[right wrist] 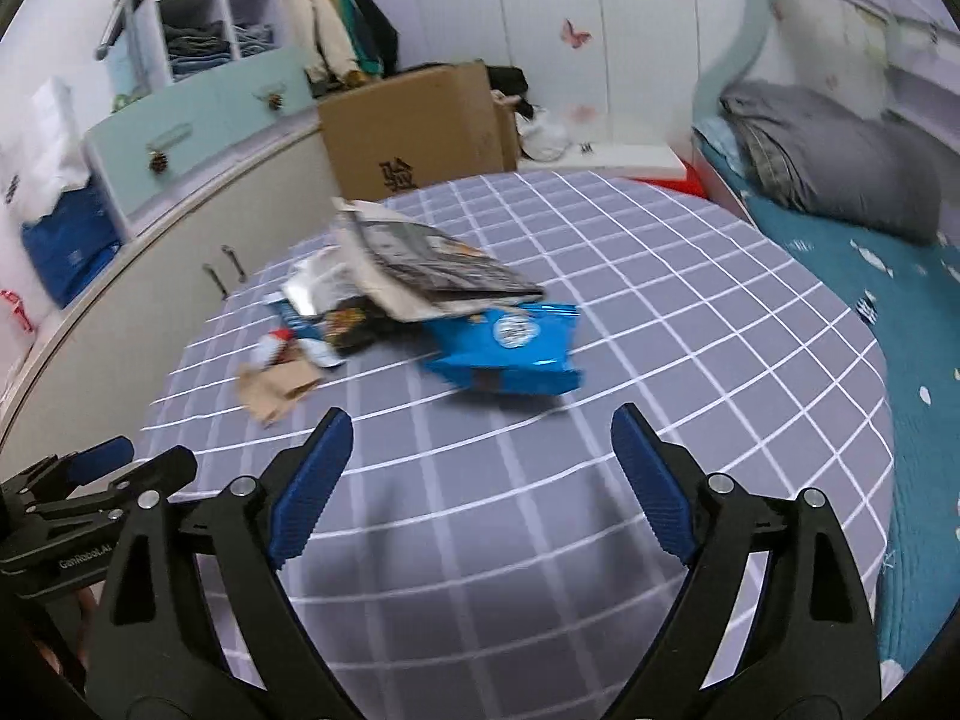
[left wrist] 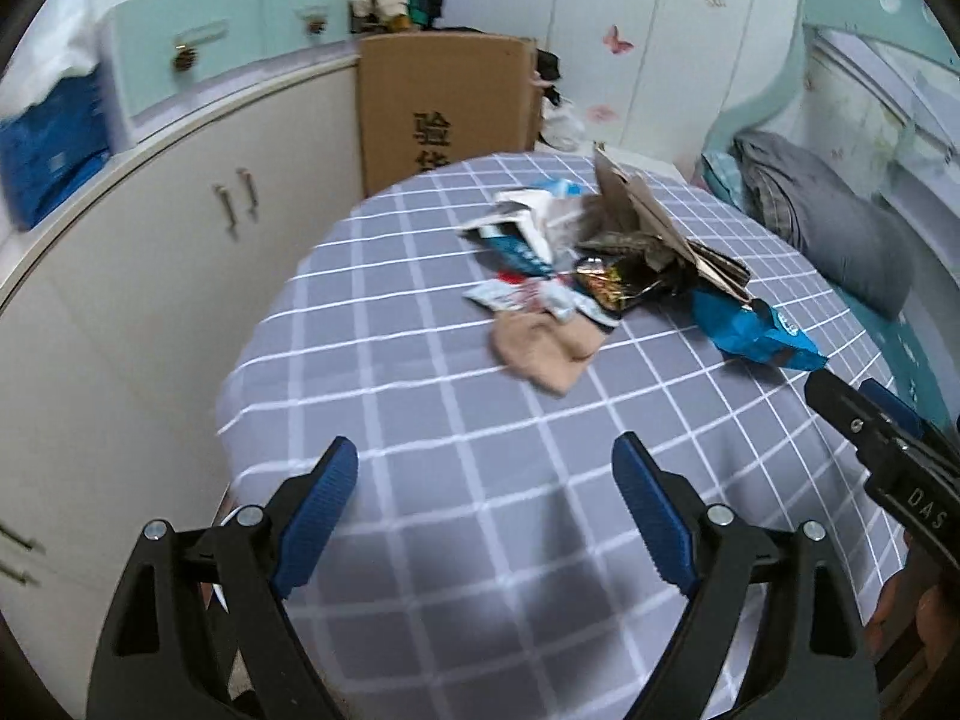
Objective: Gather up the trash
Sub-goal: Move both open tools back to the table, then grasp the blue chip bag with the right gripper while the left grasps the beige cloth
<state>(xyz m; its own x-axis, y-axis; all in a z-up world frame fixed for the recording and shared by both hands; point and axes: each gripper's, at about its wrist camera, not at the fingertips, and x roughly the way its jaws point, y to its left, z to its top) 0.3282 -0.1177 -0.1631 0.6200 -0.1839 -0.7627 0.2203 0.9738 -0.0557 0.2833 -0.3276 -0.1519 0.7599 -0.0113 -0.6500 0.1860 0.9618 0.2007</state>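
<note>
A bedroom in a home — bed (right wrist: 936, 324) with teal spread and folded grey bedding (right wrist: 828, 162) along one side, white wardrobe doors (right wrist: 492, 30) stuck with butterfly decals (right wrist: 575, 33), clothes hanging (right wrist: 336, 24) in the corner, shelves of folded garments (right wrist: 198, 42) — plus a cardboard box (right wrist: 414, 120) behind a checked-cloth table (right wrist: 660, 312).

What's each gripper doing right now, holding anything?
Left gripper: open, empty, above the checked tablecloth.
Right gripper: open, empty, short of the blue snack bag.
</note>
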